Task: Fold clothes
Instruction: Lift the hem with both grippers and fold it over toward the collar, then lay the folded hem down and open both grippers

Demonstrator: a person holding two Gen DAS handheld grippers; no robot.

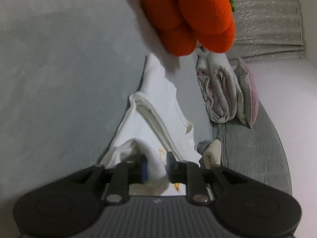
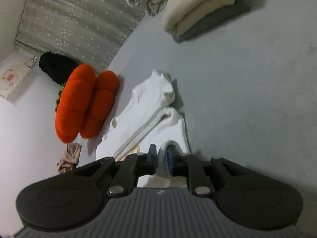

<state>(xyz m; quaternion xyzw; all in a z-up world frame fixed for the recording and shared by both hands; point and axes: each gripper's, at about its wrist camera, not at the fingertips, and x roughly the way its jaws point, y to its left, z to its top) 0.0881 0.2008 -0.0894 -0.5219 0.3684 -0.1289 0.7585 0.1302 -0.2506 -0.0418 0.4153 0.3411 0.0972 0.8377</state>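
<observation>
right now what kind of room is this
Probably a bedroom: the white garment lies on a grey bed, with a rolled quilt, a pillow, an orange plush cushion and a curtain behind.

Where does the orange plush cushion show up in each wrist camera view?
Left wrist view: the orange plush cushion is at top centre, above the white garment.
Right wrist view: the cushion is at left of centre, beside the same garment.
Shared landmark: the grey star-patterned curtain behind the cushion.
</observation>
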